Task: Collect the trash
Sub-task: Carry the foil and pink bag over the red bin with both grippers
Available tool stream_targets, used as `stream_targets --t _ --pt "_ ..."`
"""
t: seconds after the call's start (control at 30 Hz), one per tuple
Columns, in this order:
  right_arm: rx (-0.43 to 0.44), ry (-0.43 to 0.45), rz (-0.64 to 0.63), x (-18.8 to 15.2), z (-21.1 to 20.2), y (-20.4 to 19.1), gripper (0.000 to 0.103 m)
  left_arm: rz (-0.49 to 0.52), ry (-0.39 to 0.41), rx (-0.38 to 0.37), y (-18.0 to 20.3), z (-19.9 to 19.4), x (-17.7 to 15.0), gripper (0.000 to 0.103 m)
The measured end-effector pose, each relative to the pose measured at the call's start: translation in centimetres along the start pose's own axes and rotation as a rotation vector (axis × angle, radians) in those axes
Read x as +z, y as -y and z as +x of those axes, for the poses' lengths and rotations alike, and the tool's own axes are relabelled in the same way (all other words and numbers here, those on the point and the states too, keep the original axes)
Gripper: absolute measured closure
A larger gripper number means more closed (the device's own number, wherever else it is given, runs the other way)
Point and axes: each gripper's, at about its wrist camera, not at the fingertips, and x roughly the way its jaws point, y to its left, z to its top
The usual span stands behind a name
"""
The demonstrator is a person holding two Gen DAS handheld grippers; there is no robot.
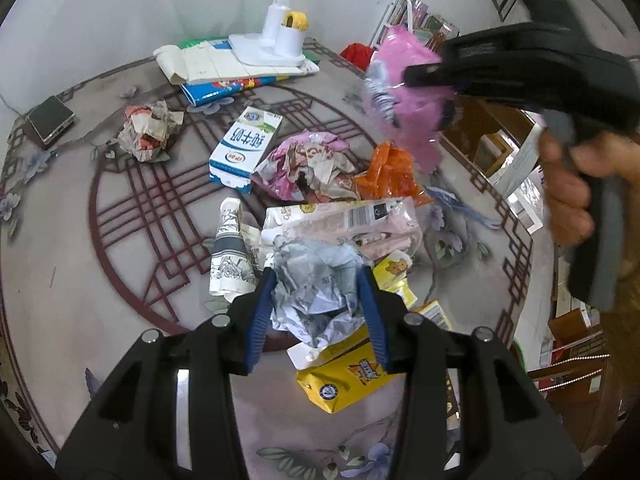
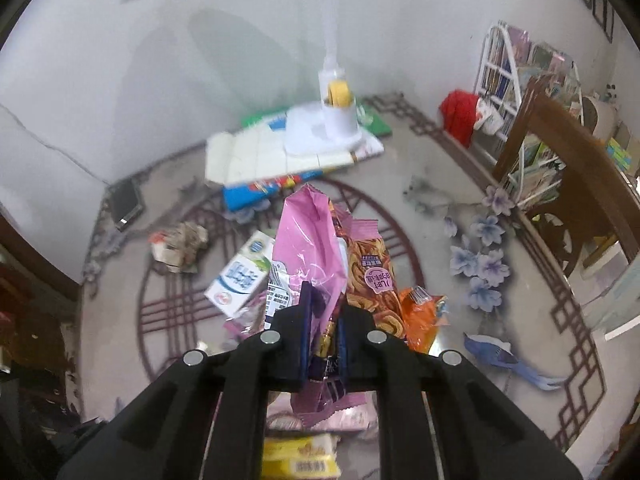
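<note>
My left gripper (image 1: 318, 284) is shut on a crumpled grey-white paper ball (image 1: 312, 260), just above the littered table (image 1: 80, 260). To the upper right in the left wrist view, a hand holds my right gripper (image 1: 416, 76), shut on a pink snack wrapper (image 1: 408, 120) that hangs in the air. In the right wrist view the pink wrapper (image 2: 310, 240) stands up between the jaws of the right gripper (image 2: 324, 308). Loose trash on the table includes a blue-white milk carton (image 1: 244, 144), an orange wrapper (image 1: 388, 172), a yellow packet (image 1: 348, 380) and a crumpled paper wad (image 1: 148, 132).
A white lamp base (image 1: 280, 36) stands on stacked books (image 1: 224, 64) at the table's far side. A phone (image 1: 50, 118) lies far left. A wooden chair (image 2: 560, 152) and a white book rack (image 2: 500, 76) stand beyond the table's right edge.
</note>
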Motion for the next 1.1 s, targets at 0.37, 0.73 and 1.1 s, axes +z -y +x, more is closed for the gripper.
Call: stream_targets --t 0.37,0.73,1.1 --pt "-0.012 0.068 0.108 -7.5 -8.8 1.3 0.092 0.07 0.048 0.008 2.5 -3.1 -0.5 0.062" --pt "-0.105 0.057 0.212 -15.7 -14.0 3.1 0.092 0.105 0.089 0.005 5.0 -5.1 -1.2 0.062" --pt "-0.184 0.033 0.332 -20.9 -16.8 5.9 0.092 0.136 0.089 -0.039 7.4 -5.5 -3.2 0.062"
